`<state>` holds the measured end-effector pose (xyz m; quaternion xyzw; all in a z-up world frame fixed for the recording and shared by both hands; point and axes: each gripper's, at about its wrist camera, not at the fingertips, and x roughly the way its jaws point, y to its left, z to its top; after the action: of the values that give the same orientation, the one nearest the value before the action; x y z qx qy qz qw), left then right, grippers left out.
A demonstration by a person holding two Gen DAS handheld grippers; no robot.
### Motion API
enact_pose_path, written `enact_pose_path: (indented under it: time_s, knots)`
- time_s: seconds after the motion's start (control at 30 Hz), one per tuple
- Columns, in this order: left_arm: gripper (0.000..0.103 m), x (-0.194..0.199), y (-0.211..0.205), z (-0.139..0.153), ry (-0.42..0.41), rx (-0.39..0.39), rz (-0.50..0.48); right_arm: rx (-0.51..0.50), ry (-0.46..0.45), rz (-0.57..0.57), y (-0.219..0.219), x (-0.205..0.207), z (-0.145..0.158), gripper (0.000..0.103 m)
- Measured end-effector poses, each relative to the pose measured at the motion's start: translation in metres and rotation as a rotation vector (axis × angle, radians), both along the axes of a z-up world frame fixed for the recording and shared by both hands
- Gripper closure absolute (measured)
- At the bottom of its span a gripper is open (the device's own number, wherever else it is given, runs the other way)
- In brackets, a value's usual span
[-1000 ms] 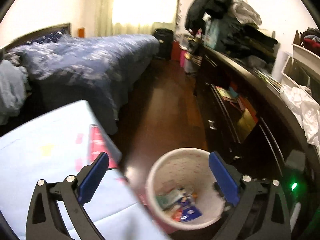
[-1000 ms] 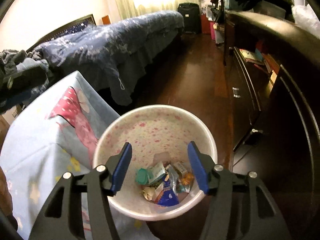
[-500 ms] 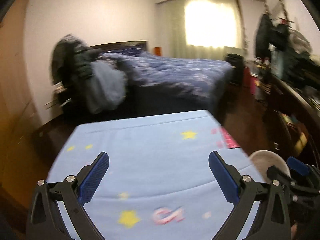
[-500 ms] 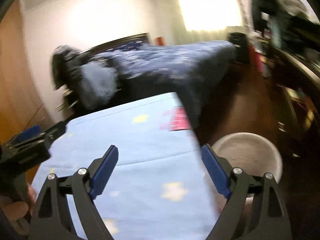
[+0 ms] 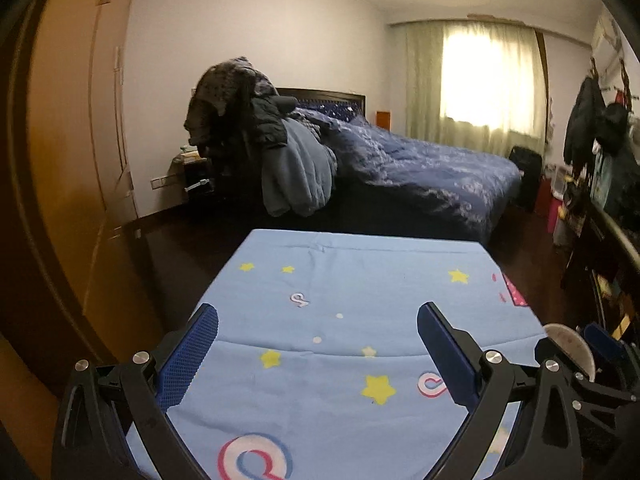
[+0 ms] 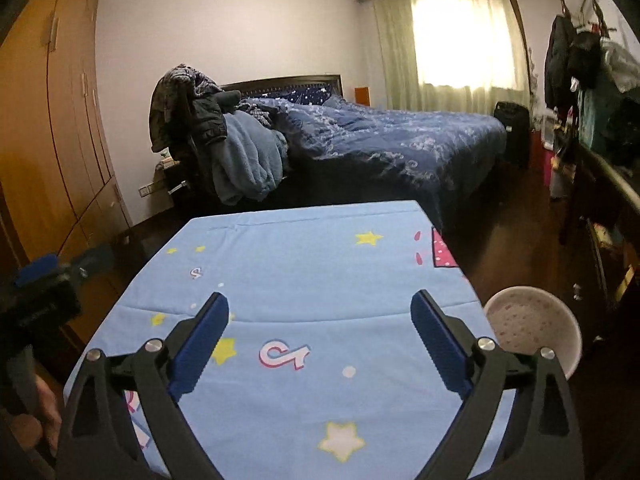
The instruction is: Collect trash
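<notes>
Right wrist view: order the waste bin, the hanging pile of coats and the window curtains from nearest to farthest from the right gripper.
From the right gripper:
1. Waste bin, on the floor, lower right beside the blue cloth.
2. Pile of coats, left, at the bed's head.
3. Window curtains, far wall, upper right.

Table near, bed far, bin at the right

The cloth-covered table point(image 6: 320, 280) lies nearest; the bin point(image 6: 534, 326) stands on the floor just right of it, the bed point(image 6: 380, 140) behind, a wardrobe point(image 6: 52, 140) left, a dresser point(image 6: 608, 208) right.
</notes>
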<state>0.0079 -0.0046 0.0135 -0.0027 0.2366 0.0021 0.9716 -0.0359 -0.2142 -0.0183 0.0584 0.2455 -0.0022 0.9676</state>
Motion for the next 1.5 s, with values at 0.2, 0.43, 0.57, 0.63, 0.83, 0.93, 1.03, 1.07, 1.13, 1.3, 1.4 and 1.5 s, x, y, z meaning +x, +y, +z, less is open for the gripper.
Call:
enact_pose_path:
  time_s: [0.2, 0.43, 0.57, 0.63, 0.83, 0.93, 1.03, 1.07, 1.13, 1.3, 1.4, 1.5]
  knots:
    - [0.004, -0.011, 0.014, 0.006, -0.009, -0.034, 0.013, -0.039, -0.019, -0.009, 0.006, -0.017, 0.007, 0.006]
    - [0.004, -0.009, 0.013, 0.008, -0.021, -0.029, 0.024, -0.035, -0.011, 0.001, 0.006, -0.015, 0.006, 0.006]
    - [0.004, -0.007, 0.01, 0.006, -0.006, -0.042, 0.0, -0.023, 0.0, 0.003, 0.004, -0.012, 0.004, 0.006]
    - [0.004, -0.007, 0.007, 0.005, -0.004, -0.045, -0.009, -0.021, -0.001, 0.002, 0.003, -0.013, 0.004, 0.006]
    - [0.004, -0.008, 0.005, 0.007, -0.007, -0.062, -0.033, -0.022, -0.011, -0.005, 0.0, -0.018, 0.005, 0.006]
    - [0.004, -0.009, 0.005, 0.008, -0.011, -0.069, -0.033, -0.024, -0.01, -0.006, 0.0, -0.018, 0.004, 0.006]
    - [0.004, -0.01, 0.003, 0.008, -0.016, -0.051, -0.03, -0.022, -0.01, -0.005, 0.0, -0.019, 0.004, 0.006]
    - [0.004, -0.01, 0.002, 0.008, -0.017, -0.045, -0.03, -0.022, -0.011, -0.006, 0.0, -0.019, 0.004, 0.006]
    - [0.004, -0.01, 0.001, 0.008, -0.015, -0.045, -0.037, -0.024, -0.009, -0.004, 0.001, -0.019, 0.004, 0.006]
    - [0.004, -0.01, 0.001, 0.008, -0.013, -0.047, -0.038, -0.025, -0.007, -0.002, 0.001, -0.02, 0.003, 0.006]
    - [0.004, -0.009, 0.001, 0.007, -0.009, -0.046, -0.041, -0.026, -0.004, -0.004, 0.0, -0.02, 0.003, 0.006]
    - [0.004, -0.01, 0.0, 0.007, -0.009, -0.044, -0.04, -0.028, 0.002, -0.001, -0.001, -0.021, 0.001, 0.006]
